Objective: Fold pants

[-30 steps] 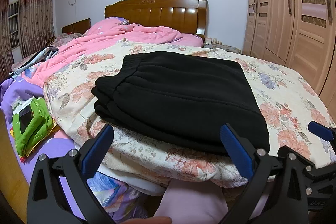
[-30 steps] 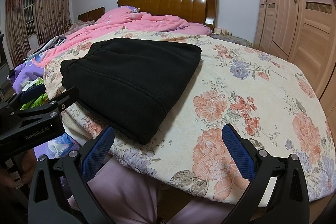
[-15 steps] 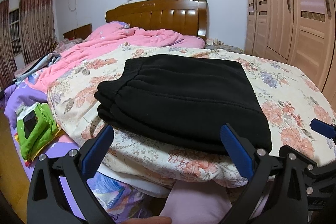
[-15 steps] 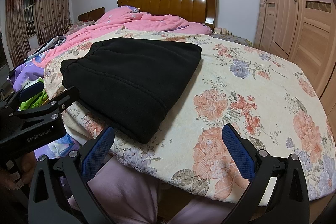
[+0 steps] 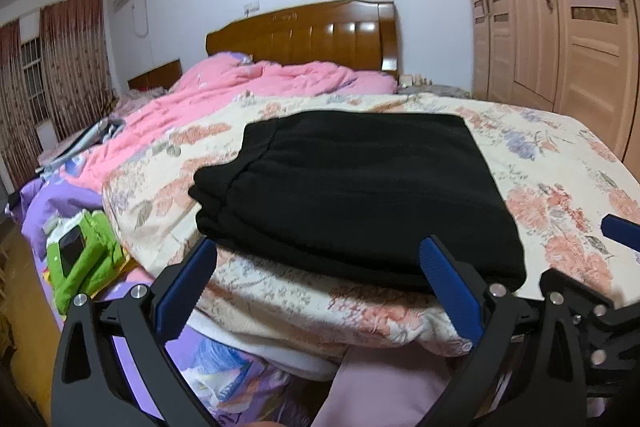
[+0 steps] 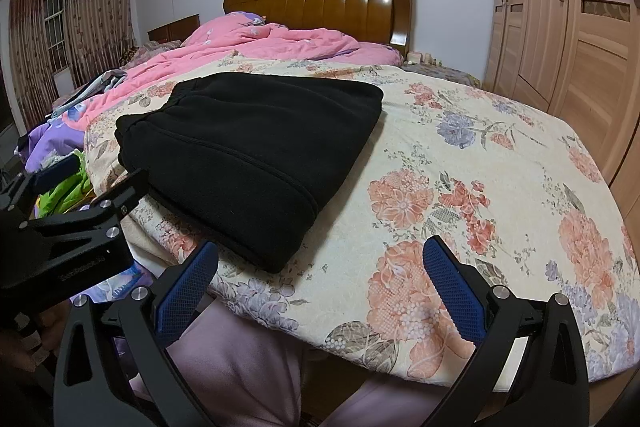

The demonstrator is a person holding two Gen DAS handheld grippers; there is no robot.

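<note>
Black pants [image 5: 352, 187] [image 6: 256, 151] lie folded into a thick flat rectangle on the floral bedspread [image 5: 560, 179] [image 6: 460, 187], waistband toward the left. My left gripper [image 5: 320, 287] stands open just off the near edge of the bed, in front of the pants, with nothing between its blue pads. My right gripper [image 6: 320, 287] is open too, off the bed edge to the right of the pants and holding nothing. The left gripper's black body [image 6: 60, 235] shows at the left of the right wrist view.
A pink duvet [image 5: 260, 87] is bunched at the far side by the wooden headboard [image 5: 312, 35]. A wardrobe [image 5: 560, 27] stands at the right. A green pouch [image 5: 80, 259] lies on purple bedding at the left. A person's pink-clad legs [image 6: 248, 367] are below the bed edge.
The left wrist view has dropped and tipped upward a little, so the pants sit lower and closer in it. The right gripper has barely moved. Both stay open.
</note>
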